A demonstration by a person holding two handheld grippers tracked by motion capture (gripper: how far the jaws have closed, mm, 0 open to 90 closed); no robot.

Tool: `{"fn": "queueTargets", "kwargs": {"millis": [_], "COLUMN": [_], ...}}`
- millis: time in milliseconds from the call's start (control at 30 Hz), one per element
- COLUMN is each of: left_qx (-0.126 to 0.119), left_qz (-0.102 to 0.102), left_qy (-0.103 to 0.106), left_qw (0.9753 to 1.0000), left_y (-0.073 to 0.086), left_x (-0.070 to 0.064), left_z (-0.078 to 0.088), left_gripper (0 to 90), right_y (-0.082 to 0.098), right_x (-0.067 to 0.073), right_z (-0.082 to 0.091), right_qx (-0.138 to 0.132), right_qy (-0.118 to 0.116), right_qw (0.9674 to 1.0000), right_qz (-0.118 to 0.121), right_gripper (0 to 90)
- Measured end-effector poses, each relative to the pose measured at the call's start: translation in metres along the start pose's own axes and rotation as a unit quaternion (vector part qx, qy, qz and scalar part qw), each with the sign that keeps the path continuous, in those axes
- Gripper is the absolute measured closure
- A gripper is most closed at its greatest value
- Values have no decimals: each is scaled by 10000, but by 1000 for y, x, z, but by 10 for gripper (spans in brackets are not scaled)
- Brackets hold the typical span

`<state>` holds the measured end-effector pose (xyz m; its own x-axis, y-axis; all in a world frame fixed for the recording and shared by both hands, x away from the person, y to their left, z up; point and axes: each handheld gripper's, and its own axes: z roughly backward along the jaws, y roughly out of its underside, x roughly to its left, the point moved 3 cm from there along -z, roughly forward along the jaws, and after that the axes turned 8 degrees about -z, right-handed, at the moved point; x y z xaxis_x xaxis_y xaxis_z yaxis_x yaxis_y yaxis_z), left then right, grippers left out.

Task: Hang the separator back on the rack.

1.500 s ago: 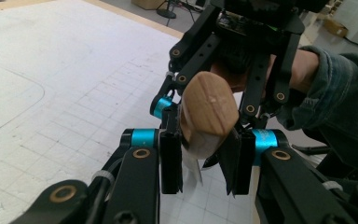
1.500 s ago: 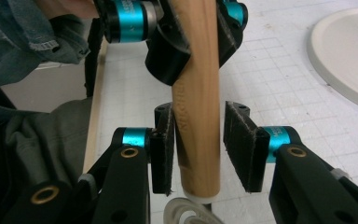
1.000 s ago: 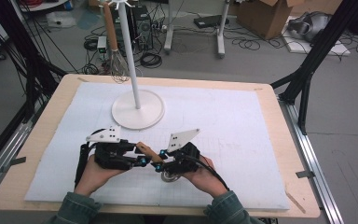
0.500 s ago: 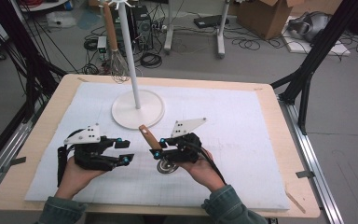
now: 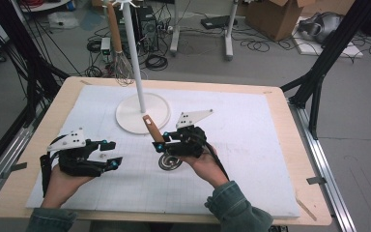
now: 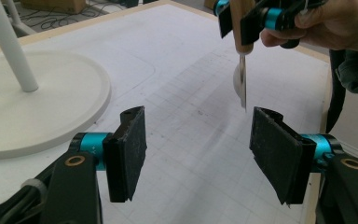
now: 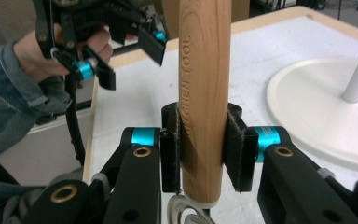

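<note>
Two grippers are in my feed, both low in the high view. My right gripper sits just right of centre, its jaws clamped on the wooden handle of a kitchen tool; in the right gripper view both pads press flat on that handle, which stands upright through the middle of the frame with lettering down its side. In the high view the handle tilts up and to the left, toward the round white base of a stand, and the tool's metal coil end hangs just above or on the white mat; I cannot tell whether it touches.

My left gripper is at the lower left of the high view, well apart from the tool. Its jaws have just been opening and now stand apart with nothing between them; the left gripper view shows bare mat between the two black pads.

From that same view the tool hangs at the upper right, in the other hand.

At the upper left of the high view a whisk with a wooden handle hangs from the white pole, beyond the far edge of the bench.
</note>
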<state>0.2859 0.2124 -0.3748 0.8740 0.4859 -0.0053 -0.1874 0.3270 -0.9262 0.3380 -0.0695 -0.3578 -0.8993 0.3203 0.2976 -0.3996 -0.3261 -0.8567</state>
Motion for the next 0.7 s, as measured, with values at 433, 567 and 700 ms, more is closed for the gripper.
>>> {"fn": "queueTargets", "kwargs": {"millis": [433,567,700], "left_qx": [75,77,84], "left_qz": [55,37,47], "left_qy": [-288,-355,-435], "left_qw": [9995,9993,9990], "left_y": [9,9,10], "left_x": [7,8,10], "left_z": [10,15,19], "left_gripper": [286,270,245], "right_y": [-33,-42,-52], "right_x": [-8,-9,-11], "right_z": [0,-1,-1], "right_qx": [-269,-306,-425], "right_qy": [-68,-80,-80], "right_qw": [9996,9995,9991], "right_qz": [-36,-17,-15], "right_gripper": [707,706,707]}}
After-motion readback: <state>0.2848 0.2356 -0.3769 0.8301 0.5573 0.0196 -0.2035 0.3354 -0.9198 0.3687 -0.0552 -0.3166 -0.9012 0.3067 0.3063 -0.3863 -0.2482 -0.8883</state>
